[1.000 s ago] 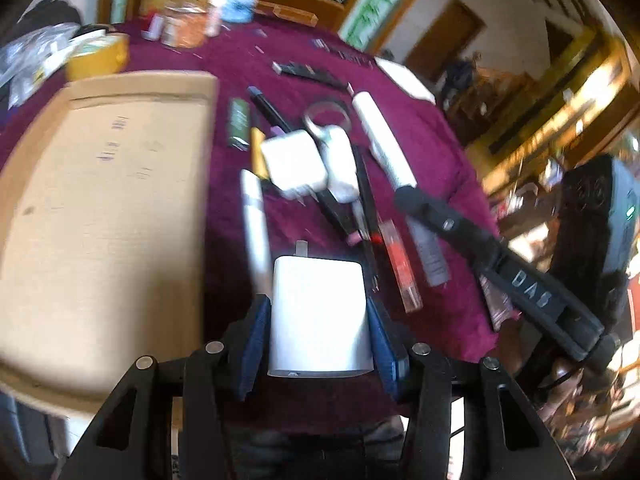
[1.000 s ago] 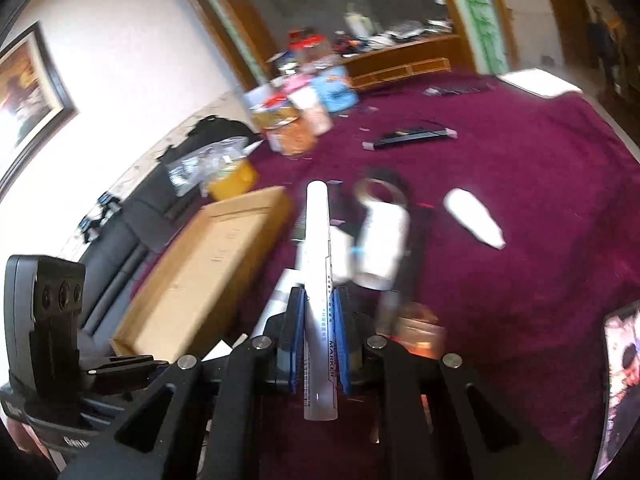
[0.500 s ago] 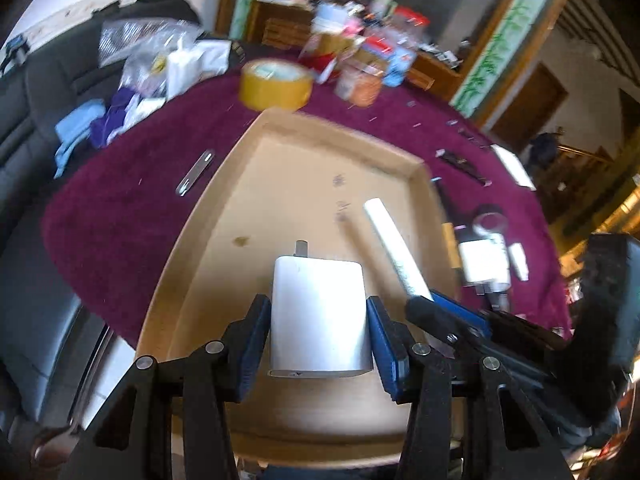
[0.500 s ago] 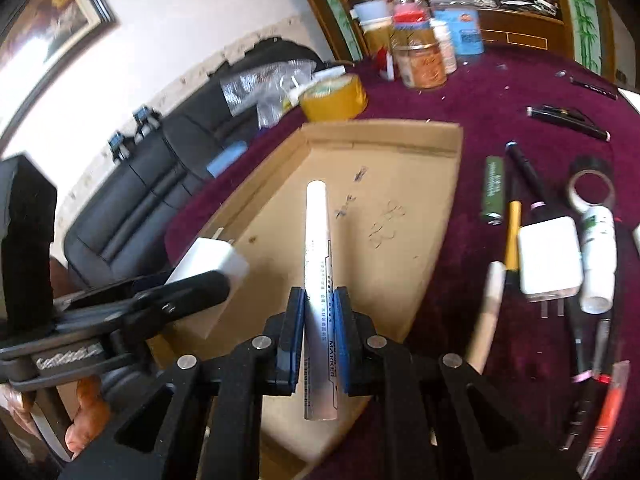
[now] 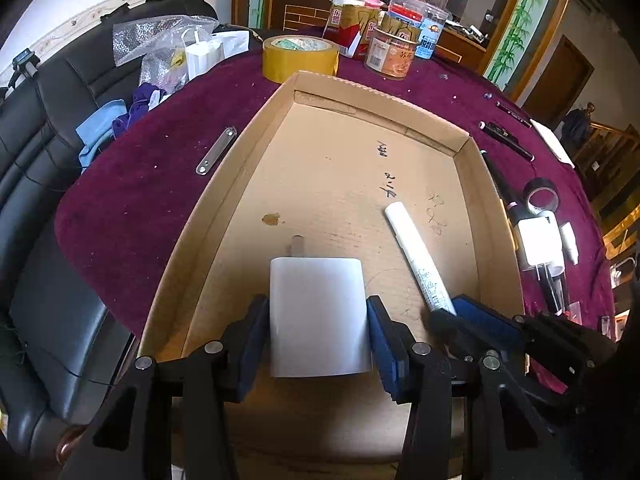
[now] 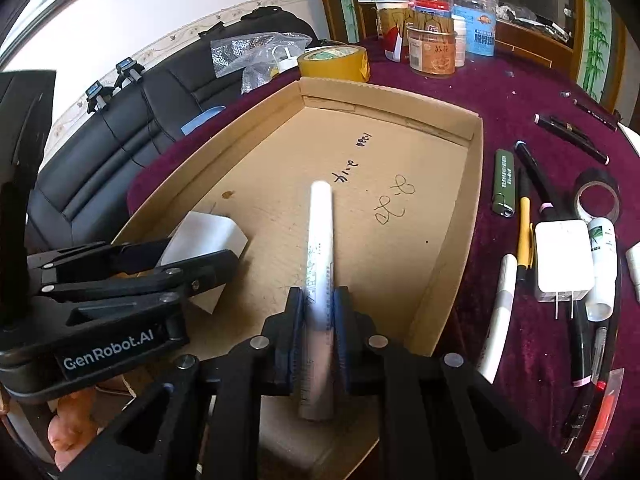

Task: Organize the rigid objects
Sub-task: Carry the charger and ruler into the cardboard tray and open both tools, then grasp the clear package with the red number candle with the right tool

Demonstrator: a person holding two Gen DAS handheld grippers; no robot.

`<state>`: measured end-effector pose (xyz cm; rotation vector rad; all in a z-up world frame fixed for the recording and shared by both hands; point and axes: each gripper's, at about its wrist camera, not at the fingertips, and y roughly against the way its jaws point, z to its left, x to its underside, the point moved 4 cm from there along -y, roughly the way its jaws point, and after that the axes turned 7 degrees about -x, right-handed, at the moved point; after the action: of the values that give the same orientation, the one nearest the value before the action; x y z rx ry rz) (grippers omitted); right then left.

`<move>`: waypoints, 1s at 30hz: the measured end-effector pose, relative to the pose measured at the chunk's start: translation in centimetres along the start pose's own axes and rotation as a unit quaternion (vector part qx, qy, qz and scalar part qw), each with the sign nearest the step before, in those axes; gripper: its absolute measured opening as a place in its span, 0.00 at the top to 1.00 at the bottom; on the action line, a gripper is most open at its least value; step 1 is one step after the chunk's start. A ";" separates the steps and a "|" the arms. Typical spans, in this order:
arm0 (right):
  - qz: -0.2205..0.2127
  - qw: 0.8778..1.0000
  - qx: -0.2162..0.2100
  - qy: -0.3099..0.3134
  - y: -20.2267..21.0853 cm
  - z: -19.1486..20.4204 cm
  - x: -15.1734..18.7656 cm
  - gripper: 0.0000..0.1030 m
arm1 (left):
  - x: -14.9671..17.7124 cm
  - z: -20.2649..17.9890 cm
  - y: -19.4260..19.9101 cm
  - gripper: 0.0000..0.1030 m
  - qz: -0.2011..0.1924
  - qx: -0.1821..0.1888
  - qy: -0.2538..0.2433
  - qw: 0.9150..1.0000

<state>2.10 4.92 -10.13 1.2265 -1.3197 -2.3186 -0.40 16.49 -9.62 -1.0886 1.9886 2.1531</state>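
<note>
My left gripper (image 5: 318, 332) is shut on a white charger block (image 5: 318, 316), held over the near end of the shallow cardboard tray (image 5: 256, 148). My right gripper (image 6: 319, 320) is shut on a white marker (image 6: 319, 256), also over the tray (image 6: 476, 184), to the right of the charger (image 6: 204, 240). In the left wrist view the marker (image 5: 418, 260) points into the tray from the right gripper's jaws. The tray floor is bare except for ink scribbles.
Right of the tray on the purple cloth lie another white charger (image 6: 564, 256), pens (image 6: 524, 220), a green lighter (image 6: 504, 182), a white tube (image 6: 602, 264) and a tape ring (image 6: 598, 196). Yellow tape (image 5: 300, 58) and jars (image 5: 394, 54) stand beyond. A metal strip (image 5: 216, 150) lies left.
Both grippers have swung left from the pile of objects to over the cardboard tray, carrying the charger and the marker, and now sit lower and closer to the tray floor.
</note>
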 end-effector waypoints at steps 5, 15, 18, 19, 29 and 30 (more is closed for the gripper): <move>-0.038 0.998 -0.050 0.016 2.5 0.8 0.4 0.46 | -0.2 0.3 1.6 0.34 -0.028 0.038 0.031 0.998; -0.137 0.984 -0.101 -0.051 13.3 -4.7 4.0 0.38 | -0.1 -6.4 6.0 0.11 -0.096 0.084 -0.006 0.992; -0.157 0.981 -0.086 -0.070 15.5 -7.1 5.5 0.33 | 0.7 -9.6 6.3 0.10 -0.105 0.081 -0.040 0.990; -0.161 0.981 -0.077 -0.076 15.9 -7.9 5.8 0.30 | 1.0 -10.5 6.3 0.10 -0.105 0.080 -0.054 0.990; -0.140 0.972 -0.014 -0.186 15.8 -16.2 9.3 0.27 | 2.7 -15.8 5.6 0.10 -0.078 0.093 -0.116 0.986; -0.137 0.973 -0.010 -0.187 15.6 -16.4 9.5 0.27 | 2.8 -16.0 5.5 0.10 -0.077 0.089 -0.115 0.986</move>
<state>5.01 -19.32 -7.32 1.0565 -1.2975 -2.8646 2.51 0.18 -5.33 -0.8900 1.8828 1.8857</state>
